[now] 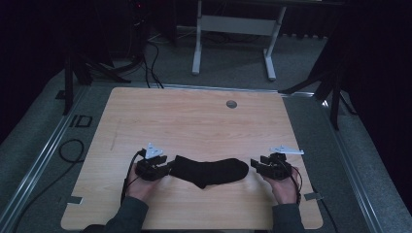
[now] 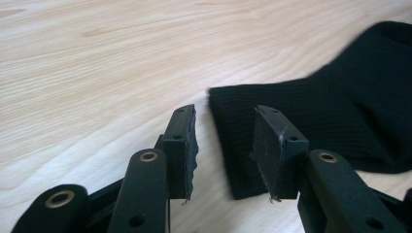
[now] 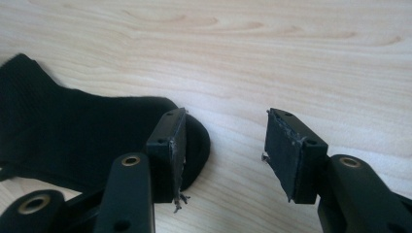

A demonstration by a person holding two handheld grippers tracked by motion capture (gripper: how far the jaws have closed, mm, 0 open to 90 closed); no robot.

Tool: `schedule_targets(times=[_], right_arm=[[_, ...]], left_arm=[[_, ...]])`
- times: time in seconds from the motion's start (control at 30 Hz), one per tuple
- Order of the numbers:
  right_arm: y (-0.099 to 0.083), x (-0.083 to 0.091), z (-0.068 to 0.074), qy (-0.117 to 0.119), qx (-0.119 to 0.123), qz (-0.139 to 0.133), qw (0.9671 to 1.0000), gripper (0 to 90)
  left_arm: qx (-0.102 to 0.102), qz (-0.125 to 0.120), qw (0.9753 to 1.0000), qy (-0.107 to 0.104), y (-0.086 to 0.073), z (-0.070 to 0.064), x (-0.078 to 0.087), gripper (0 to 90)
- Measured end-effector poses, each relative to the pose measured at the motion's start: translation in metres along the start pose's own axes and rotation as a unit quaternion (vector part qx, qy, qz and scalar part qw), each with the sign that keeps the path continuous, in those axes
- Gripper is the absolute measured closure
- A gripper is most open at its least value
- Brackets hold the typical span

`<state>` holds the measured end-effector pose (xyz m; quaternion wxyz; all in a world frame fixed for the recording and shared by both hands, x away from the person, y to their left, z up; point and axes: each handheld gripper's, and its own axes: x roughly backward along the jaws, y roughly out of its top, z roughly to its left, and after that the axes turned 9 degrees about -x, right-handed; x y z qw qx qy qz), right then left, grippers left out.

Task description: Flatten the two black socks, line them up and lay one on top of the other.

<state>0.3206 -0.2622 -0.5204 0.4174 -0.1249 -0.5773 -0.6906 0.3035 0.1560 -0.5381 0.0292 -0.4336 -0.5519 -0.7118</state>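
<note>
The sock [image 1: 210,171] lay flat near the front edge of the table [image 1: 194,116], between the two grippers. It was black and bent in the middle.

On the left, the left gripper [image 1: 163,167] sat right at the sock's open end. Its jaws were apart and held nothing. In the left gripper view, one jaw was over bare wood and the other was over the cuff [image 2: 243,121]. To grab well, it likely needed to slide a bit further in and go low, so one pad could get under the edge.

On the right, the right gripper [image 1: 256,166] was at the toe [image 3: 197,141]. Its jaws were wide apart and empty too. It probably had to move toward the sock, since the toe only reached one jaw.
</note>
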Motion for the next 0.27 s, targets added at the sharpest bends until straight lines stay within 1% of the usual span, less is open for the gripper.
schedule_targets(times=[0.13, 0.27], right_arm=[[-0.004, -0.008, 0.001, -0.003, 0.007, 0.014, 0.9999, 49.6], [-0.005, -0.01, 0.0, -0.015, 0.015, 0.018, 0.9996, 49.6]], left_arm=[[0.012, 0.008, 0.9998, 0.013, -0.001, 0.009, 0.0, 60.6], [0.024, 0.013, 0.9993, 0.025, -0.003, 0.016, 0.0, 60.6]])
